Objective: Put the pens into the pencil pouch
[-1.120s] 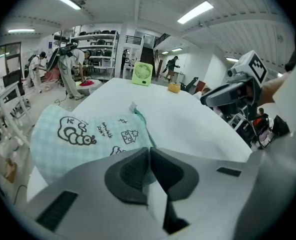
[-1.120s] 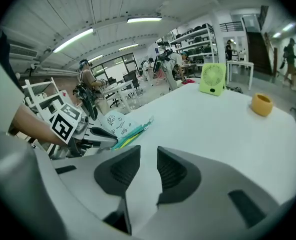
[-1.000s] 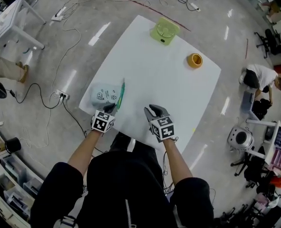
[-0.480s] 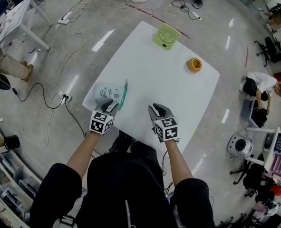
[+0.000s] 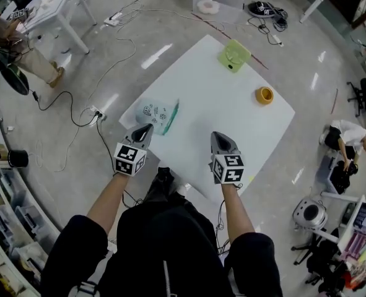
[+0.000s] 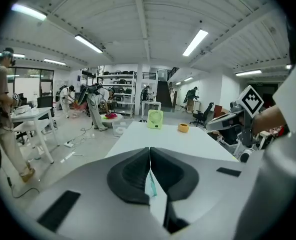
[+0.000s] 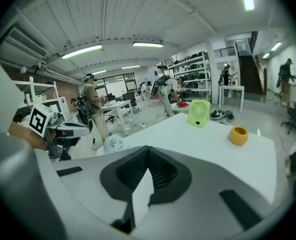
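Observation:
The pale pencil pouch (image 5: pixel 152 112) with small printed figures lies near the white table's (image 5: pixel 232 113) left corner, and a green pen (image 5: pixel 170 117) lies along its right side. My left gripper (image 5: pixel 145 129) hangs just in front of the pouch, lifted above the table, shut and holding nothing. A sliver of the green pen (image 6: pixel 151 185) shows below its closed jaws (image 6: pixel 150 150). My right gripper (image 5: pixel 219 136) is raised over the table's near edge, also shut and holding nothing (image 7: pixel 148 149). The pouch (image 7: pixel 115 143) shows at the left of the right gripper view.
A light green desk fan (image 5: pixel 234 55) stands at the table's far corner and an orange ring-shaped object (image 5: pixel 264 95) lies at its right side. Cables (image 5: pixel 102 113) run over the floor left of the table. People stand among desks around the room.
Both grippers have risen from the table top. The right jaws, open before, have closed on nothing. The left gripper has drawn back from the pouch's edge. Pouch and pen lie as before.

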Demonstrator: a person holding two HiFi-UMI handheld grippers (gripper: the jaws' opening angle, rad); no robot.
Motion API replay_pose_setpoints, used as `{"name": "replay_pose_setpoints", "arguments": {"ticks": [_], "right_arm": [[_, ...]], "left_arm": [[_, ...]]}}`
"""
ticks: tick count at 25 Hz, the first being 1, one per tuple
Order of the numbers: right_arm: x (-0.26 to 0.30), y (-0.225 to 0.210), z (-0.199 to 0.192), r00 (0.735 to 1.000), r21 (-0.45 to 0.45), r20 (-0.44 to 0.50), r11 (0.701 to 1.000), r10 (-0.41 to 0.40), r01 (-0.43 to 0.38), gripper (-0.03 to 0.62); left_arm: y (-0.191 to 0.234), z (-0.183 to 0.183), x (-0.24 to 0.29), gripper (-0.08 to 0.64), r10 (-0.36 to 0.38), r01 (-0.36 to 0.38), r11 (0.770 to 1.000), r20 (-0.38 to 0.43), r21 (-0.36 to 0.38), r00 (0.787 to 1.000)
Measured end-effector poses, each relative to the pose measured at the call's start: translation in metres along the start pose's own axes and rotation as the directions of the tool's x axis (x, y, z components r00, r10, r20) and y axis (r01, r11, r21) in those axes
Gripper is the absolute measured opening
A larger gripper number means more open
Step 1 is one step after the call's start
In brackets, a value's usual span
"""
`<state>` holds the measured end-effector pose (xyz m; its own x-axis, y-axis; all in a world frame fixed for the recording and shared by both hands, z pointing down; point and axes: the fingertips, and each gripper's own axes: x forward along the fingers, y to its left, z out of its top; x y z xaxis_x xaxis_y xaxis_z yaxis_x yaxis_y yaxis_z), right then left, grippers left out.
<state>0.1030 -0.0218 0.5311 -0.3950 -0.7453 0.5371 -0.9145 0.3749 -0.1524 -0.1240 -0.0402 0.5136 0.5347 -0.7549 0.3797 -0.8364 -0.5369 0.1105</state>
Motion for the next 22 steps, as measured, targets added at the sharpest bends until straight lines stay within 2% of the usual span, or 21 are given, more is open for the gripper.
{"name": "replay_pose_setpoints", "arguments": {"ticks": [10,15,22], "right_arm": [[-0.057,0.023,0.036,0.987,-0.057,0.161,0.998,0.005,0.004,0.009],[-0.084,0.033,0.036,0.979,-0.084,0.203,0.996,0.002,0.016,0.009],[-0.11,0.038,0.024,0.974,-0.101,0.226,0.994,-0.007,0.03,0.009]], "left_arm": [[-0.027,0.042,-0.053,0.025,0.042,-0.045,0.999,0.102,0.024,0.994],[-0.036,0.052,-0.077,0.025,0.071,-0.073,0.997,0.152,0.007,0.986],[-0.057,0.06,-0.105,0.025,0.065,-0.071,0.997,0.204,0.023,0.977]]}}
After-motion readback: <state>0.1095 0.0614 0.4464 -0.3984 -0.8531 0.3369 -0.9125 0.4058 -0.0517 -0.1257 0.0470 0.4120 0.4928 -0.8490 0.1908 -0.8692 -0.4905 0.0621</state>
